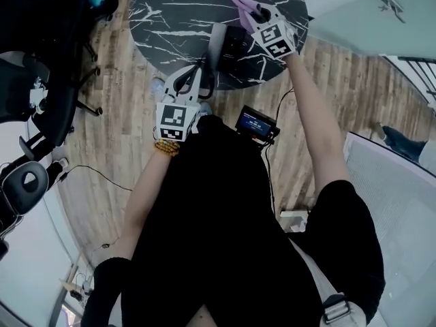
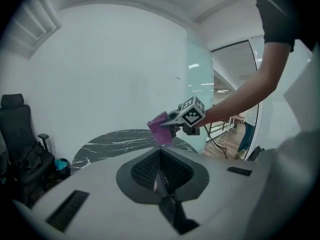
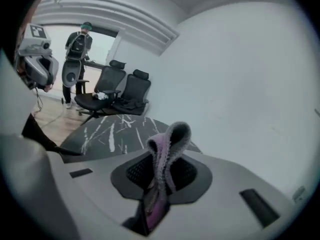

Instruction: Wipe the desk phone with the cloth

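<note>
Room, head view: wood-plank floor (image 1: 122, 148) below me, with a round black marble-look table with white veins (image 1: 170, 12) at the top.
Phone, head view: the black desk phone (image 1: 235, 46) sits at the table's near edge, between my two tools.
Right tool, head view: the right gripper (image 1: 253, 18) is out over the table just past the phone, with a purple fleecy cloth (image 1: 242, 4) poking from its tip.
Left tool, head view: the left gripper (image 1: 191, 79) hangs by the table's near rim, just left of the phone.
Jaws, left gripper view: the left gripper (image 2: 160, 156) is pressed together with only a thin seam, and I see nothing in it.
Ahead, left gripper view: the right gripper (image 2: 172, 126) holds the cloth (image 2: 160, 129) up above the table (image 2: 115, 141).
Jaws, right gripper view: the right gripper (image 3: 156, 176) is clenched on the cloth (image 3: 167, 144), which stands up in a folded loop.
Beyond, right gripper view: the table (image 3: 115, 131) and black office chairs (image 3: 120, 84).
</note>
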A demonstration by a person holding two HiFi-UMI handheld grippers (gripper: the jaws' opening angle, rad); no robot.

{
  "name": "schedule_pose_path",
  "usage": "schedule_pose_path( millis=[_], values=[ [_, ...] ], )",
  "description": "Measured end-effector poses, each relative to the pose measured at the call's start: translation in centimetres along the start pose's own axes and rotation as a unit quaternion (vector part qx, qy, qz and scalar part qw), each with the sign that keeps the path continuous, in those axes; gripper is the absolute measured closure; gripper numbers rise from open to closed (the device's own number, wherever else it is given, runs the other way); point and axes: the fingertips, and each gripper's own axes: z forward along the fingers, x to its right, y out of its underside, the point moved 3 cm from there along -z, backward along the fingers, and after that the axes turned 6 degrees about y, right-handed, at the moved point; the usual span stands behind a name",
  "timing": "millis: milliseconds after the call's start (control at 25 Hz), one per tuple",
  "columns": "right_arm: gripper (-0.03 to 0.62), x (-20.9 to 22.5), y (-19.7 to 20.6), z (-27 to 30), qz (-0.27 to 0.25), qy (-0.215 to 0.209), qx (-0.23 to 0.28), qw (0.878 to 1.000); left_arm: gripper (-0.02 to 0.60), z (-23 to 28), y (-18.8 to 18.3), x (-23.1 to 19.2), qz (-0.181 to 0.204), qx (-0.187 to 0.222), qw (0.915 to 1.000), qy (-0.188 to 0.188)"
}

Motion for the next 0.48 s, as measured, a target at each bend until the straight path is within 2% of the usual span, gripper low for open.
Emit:
schedule_pose_path(
  millis=[120, 240, 360, 400, 480],
  values=[
    [0.526, 1.0, -0.1, 0.5, -0.049, 0.050, -0.009, 0.997, 0.563, -0.5, 0.0, -0.3, 0.001, 0.000, 1.0000, -0.006],
    [0.526, -2.0, 2.5, 1.4, -0.080, 0.021, -0.043, 0.996, 0.563, -0.8, 0.2, -0.5, -0.002, -0.001, 0.9999, -0.011],
    [0.526, -6.4, 6.4, 2.2, -0.051, -0.043, -0.101, 0.993, 0.563, -1.0, 0.4, -0.7, -0.006, -0.004, 0.9999, -0.009],
    [0.526, -7.3, 7.2, 2.3, -0.032, -0.052, -0.110, 0.992, 0.563, -1.0, 0.5, -0.7, -0.007, -0.006, 0.9999, -0.008],
    [0.525, -7.9, 7.9, 2.3, 0.015, -0.044, -0.107, 0.993, 0.563, -0.9, 0.7, -0.7, -0.009, -0.010, 0.9999, -0.006]
  ],
)
